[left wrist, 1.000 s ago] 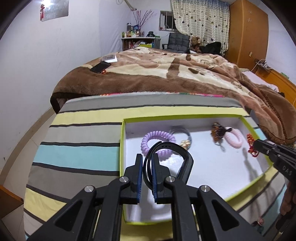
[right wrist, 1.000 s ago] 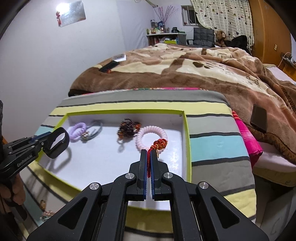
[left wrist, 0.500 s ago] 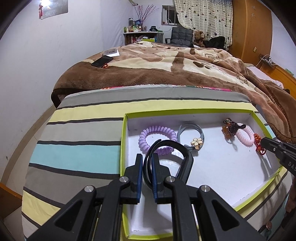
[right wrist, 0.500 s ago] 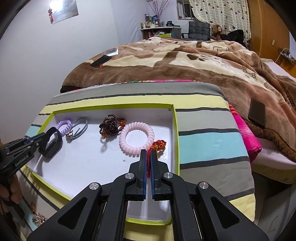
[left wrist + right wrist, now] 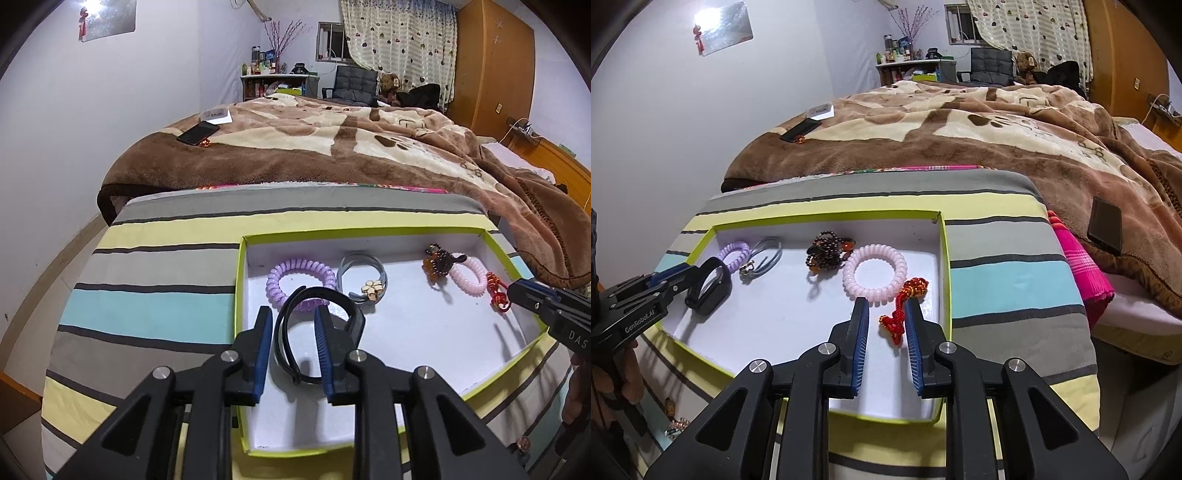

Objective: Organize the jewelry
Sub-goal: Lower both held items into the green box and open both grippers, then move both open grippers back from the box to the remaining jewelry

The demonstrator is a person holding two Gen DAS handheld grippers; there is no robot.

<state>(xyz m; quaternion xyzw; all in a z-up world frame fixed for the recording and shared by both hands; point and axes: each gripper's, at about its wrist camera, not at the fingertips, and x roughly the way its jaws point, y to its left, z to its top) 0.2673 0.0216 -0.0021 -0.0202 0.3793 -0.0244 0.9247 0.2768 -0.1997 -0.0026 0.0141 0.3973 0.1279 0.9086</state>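
Jewelry lies gathered in a shallow white box with a lime-green rim (image 5: 239,280) resting on a striped cushion (image 5: 155,302). Both tools stand spread, gripping nothing.

Between the parted blue-padded fingers of the left gripper (image 5: 292,349) lies a black rubbery wristband loop (image 5: 317,328), resting on the box floor at its left end. Its long axis runs roughly along the fingers, so a straight pull back should leave it lying where it is.

The right gripper (image 5: 884,347) likewise straddles a red knotted cord charm with gold beads (image 5: 905,306), which lies on the floor near the right wall, its length running from the fingers away toward the far right corner.

Along the far edge, left to right in the left wrist view, sit a lilac spiral hair tie (image 5: 300,280), a grey band with a cream flower (image 5: 364,282), a dark beaded amber bracelet (image 5: 437,261) and a pink spiral hair tie (image 5: 470,277), the last touching the red charm.

Judging by this, both pieces look placed, and each arm needs only to withdraw without snagging its item.
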